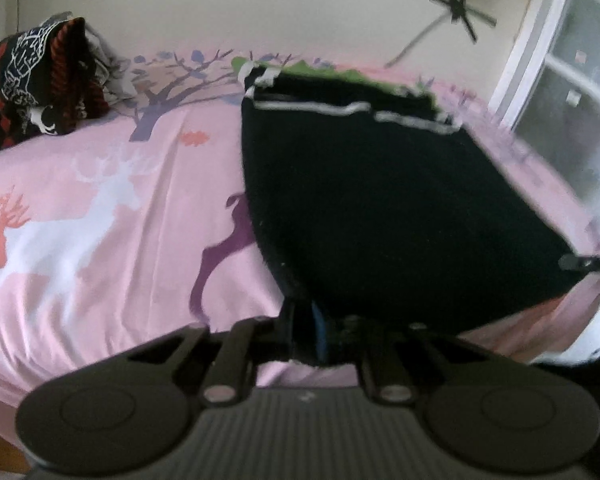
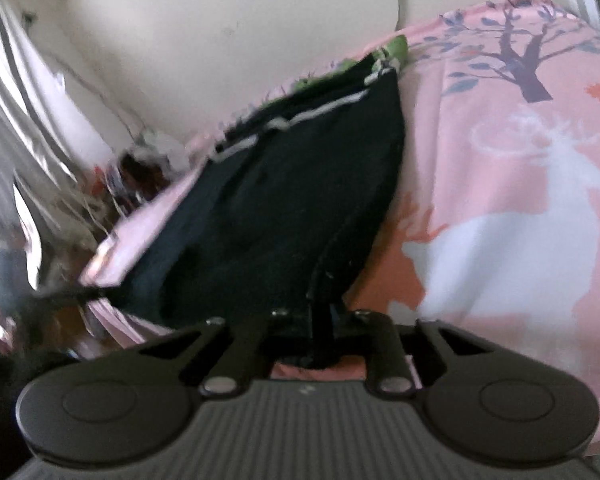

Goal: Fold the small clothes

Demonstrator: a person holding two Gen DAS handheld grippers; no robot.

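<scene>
Pink deer-print bed sheet [image 1: 100,208] w/ black garment [image 1: 380,200], L tongs [image 1: 308,344] & R tongs [image 2: 320,340] each pinching its near edge.

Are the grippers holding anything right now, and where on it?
Both hold the black garment by its near edge: left gripper at its left corner, right gripper at the right corner.

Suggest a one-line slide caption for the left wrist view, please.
Left tongs pinch the near edge of a black garment spread on a pink deer-print bedsheet.
</scene>
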